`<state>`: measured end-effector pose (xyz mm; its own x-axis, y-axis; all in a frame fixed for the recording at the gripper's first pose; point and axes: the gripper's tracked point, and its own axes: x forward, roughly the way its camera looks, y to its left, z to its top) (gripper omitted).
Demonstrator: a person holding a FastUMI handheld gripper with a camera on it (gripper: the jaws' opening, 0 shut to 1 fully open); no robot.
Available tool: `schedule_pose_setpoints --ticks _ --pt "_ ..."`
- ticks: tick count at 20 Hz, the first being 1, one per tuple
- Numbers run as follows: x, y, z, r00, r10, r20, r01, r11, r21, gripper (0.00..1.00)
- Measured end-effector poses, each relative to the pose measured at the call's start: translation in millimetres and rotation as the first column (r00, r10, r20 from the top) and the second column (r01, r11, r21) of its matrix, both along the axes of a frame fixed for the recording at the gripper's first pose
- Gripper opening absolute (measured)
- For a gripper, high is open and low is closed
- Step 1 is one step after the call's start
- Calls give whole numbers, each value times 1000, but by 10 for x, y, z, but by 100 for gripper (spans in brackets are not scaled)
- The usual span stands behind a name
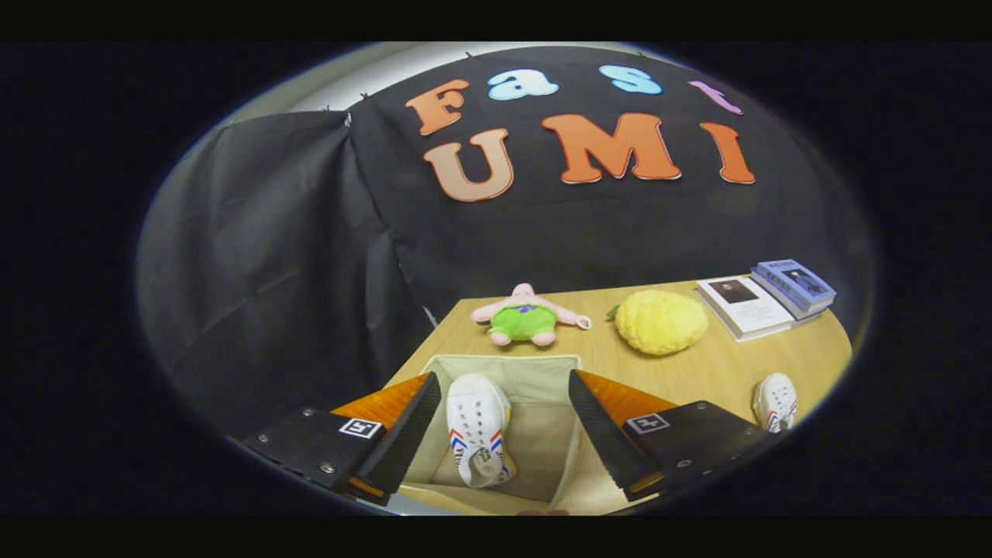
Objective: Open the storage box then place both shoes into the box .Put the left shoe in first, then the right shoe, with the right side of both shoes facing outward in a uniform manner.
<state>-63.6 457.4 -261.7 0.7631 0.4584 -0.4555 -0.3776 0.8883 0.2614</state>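
Canvas, so judged light and soft: second shoe (775, 401) lay on table (697, 372) right of gripper (504, 434), fingers spread wide and empty over open box (535, 368) holding first shoe (478, 426); best pinched across stiffer heel or sole.

Beige cloth storage box (542, 368), matt wood-look table (697, 372), white canvas shoe (477, 422), ribbed black fingers (597, 434)

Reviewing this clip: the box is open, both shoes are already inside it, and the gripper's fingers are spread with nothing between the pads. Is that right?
Not quite. The gripper view shows only one shoe inside the open storage box; the other shoe sits on the table, beyond the right finger. The gripper is spread, gripping nothing.
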Motion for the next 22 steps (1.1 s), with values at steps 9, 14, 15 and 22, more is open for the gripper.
schedule_pose_setpoints --ticks 9,14,15,22 --pt "521 -1336 -43 987 -141 83 149 984 -101 98" --pt "672 -2167 -235 966 -240 92 252 955 -159 99" --pt "680 -2331 -311 963 -254 94 267 947 -179 99" --pt "499 -3316 -990 942 -333 33 327 894 -307 99"
